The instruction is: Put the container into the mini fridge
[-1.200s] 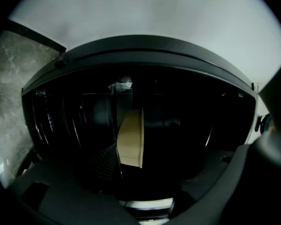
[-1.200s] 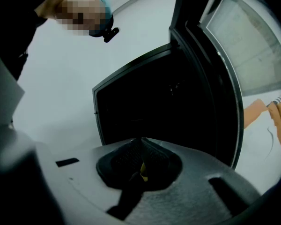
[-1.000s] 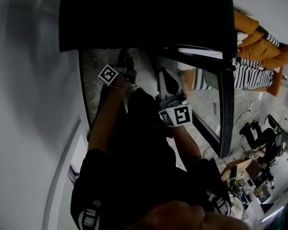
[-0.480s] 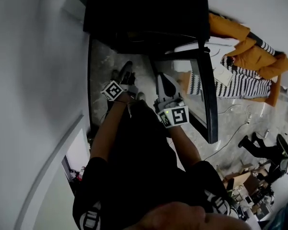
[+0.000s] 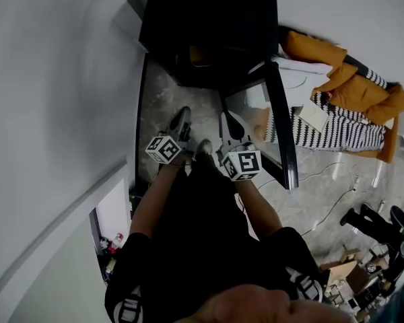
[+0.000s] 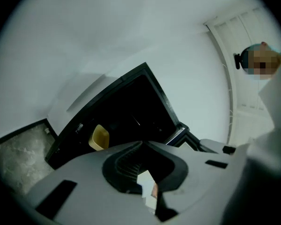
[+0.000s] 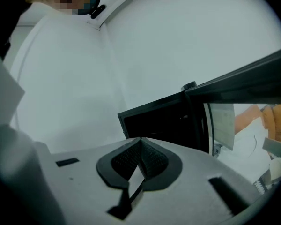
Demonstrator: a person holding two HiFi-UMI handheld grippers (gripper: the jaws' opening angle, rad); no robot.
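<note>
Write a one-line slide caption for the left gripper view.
Left tool, shut and empty, faces the open mini fridge with the yellow container resting inside.

The head view looks steeply down from above the person onto the mini fridge (image 5: 209,39) on the floor. Each gripper view looks roughly level along its own jaws from nearby. All three views share the fridge's open front.

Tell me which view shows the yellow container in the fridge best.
The left gripper view: the container shows clearly as a yellow shape inside the dark fridge. The head view gives only a dim brownish patch in the fridge opening, probably it. The right gripper view shows the fridge's dark inside, no container.
</note>
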